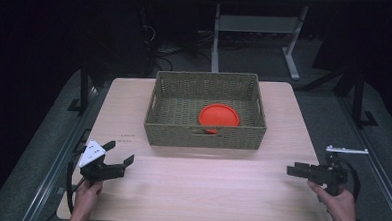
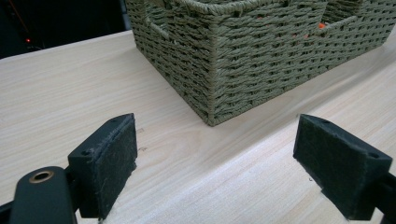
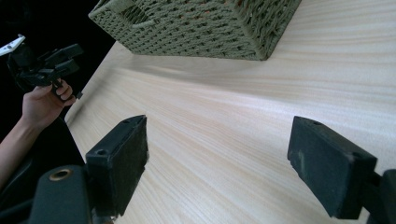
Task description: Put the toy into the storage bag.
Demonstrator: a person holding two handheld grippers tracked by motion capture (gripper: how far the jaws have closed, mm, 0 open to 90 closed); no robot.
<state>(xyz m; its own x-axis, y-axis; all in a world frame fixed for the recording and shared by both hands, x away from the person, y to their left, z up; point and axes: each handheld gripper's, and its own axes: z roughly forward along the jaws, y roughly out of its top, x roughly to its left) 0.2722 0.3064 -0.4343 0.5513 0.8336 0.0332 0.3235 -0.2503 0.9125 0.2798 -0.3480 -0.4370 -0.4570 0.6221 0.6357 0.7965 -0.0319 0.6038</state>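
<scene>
At the twelve o'clock end of the pale wooden table [image 1: 196, 180], a woven basket [image 1: 205, 133] sits square to the person, and an orange round disc [image 1: 219, 115] lies flat on its floor, toward the four o'clock part of the interior and close behind the near wall. Nothing touches the disc. The left gripper [image 1: 118, 157] waits near the table's seven o'clock corner with its jaws spread wide and nothing between them; its own view looks past both black pads [image 2: 112, 163] straight at the basket's near left corner, well apart from it. The right gripper [image 1: 292, 170] hangs over the four o'clock edge, held by the person's right hand [image 1: 338, 199], likewise released and empty, its pads [image 3: 123, 161] framing bare tabletop with the basket's near wall beyond at eleven o'clock. The person's left hand [image 3: 44, 105] and its gripper appear farther off in that view. Judging from the layout, both tools are parked at the near edge, with no grasp begun. If the disc is to be handled, the next move would call for lifting a gripper over the basket's near rim, then coming down at the disc's edge, since it lies flat and offers little for the pads to bite.
</scene>
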